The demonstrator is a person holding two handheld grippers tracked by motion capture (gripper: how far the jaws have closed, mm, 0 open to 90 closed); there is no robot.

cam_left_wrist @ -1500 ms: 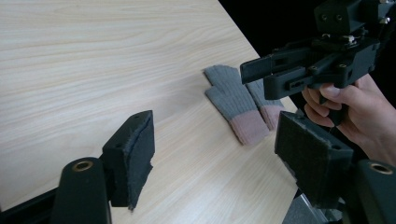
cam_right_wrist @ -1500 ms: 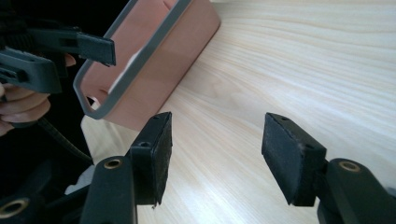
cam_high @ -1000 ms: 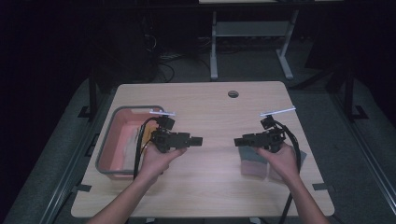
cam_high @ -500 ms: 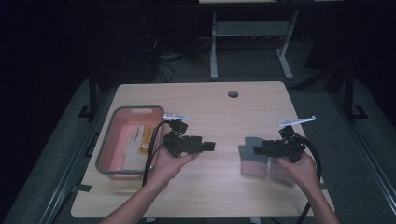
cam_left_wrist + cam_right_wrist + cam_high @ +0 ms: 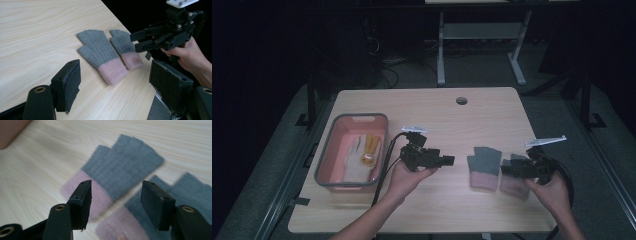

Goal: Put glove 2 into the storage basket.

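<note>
Two grey knit gloves with pink cuffs lie flat side by side on the wooden table (image 5: 427, 105), right of centre: one glove (image 5: 484, 166) (image 5: 100, 53) (image 5: 125, 167) and its pair (image 5: 513, 184) (image 5: 125, 47) (image 5: 180, 192). My right gripper (image 5: 503, 170) (image 5: 117, 186) hovers just over the right-hand glove, pointing left. Its jaws have just been closing a little but stand open, with nothing pinched between them. My left gripper (image 5: 451, 160) (image 5: 117, 75) is open and empty, pointing right at the gloves from a short way off. The right gripper (image 5: 140, 41) also shows in the left gripper view.
A grey-rimmed pink bin (image 5: 324, 172) stands at the table's left, holding a white glove (image 5: 353, 159) and a yellow one (image 5: 371, 147). A cable hole (image 5: 461, 100) sits near the far edge. Cables trail from both grippers toward the near edge.
Both hands have shifted to the right and slightly toward the near edge. The right gripper has drawn back off the gloves, leaving them more exposed. The gloves themselves have stayed put.
</note>
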